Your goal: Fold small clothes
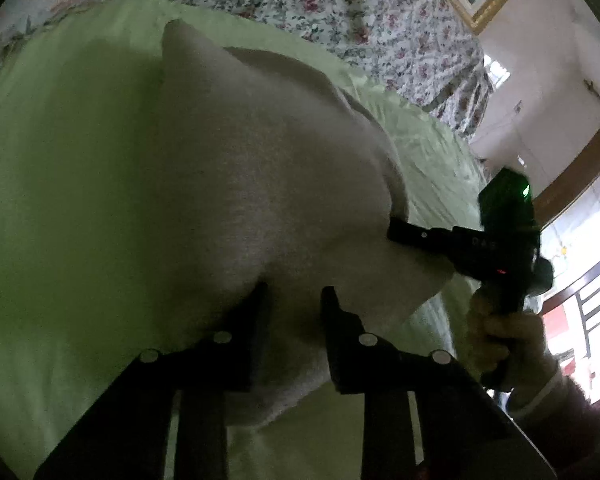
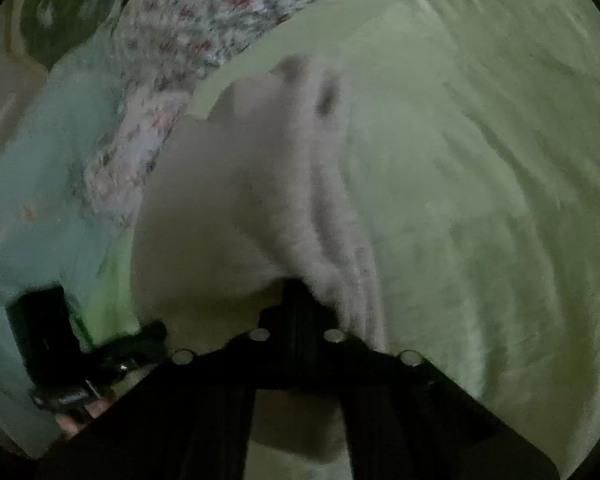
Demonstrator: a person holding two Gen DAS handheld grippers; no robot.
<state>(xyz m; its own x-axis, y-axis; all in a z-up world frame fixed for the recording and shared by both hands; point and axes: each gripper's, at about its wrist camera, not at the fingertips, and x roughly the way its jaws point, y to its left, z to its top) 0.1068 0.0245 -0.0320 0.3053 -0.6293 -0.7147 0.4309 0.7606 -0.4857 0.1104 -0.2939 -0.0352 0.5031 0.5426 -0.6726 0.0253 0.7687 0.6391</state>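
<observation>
Left wrist view: a pale grey-white cloth (image 1: 228, 184) lies spread over a green sheet (image 1: 60, 160) on the bed. The left hand-held gripper (image 1: 294, 300) stands at the cloth's near edge with its two fingers (image 1: 256, 320) set apart, a moderate gap between them, and the fabric runs through that gap and under the fingertips; the fingers do not press on it from both sides. To the right, the right hand-held gripper (image 1: 400, 234) reaches in sideways, its tip closed on the cloth's right-hand edge, where the fabric lifts into a small peak. A hand (image 1: 500, 344) grips its handle. Beyond the green sheet lies a flowered bedspread (image 1: 340, 4), and a gilt picture frame (image 1: 488, 4) hangs on the wall at the top right.

Right wrist view: the picture is dim and blurred. The right hand-held gripper (image 2: 296, 292) has its fingers drawn tight together, and the cloth (image 2: 236, 200) is pinched between them at its near edge; from there the cloth stretches away, with a raised fold running along its right side. The green sheet (image 2: 480, 180) fills the right half. At the lower left the left hand-held gripper (image 2: 156, 330) touches the cloth's left edge; its opening cannot be made out from here. The flowered bedspread (image 2: 180, 28) lies at the top left.
</observation>
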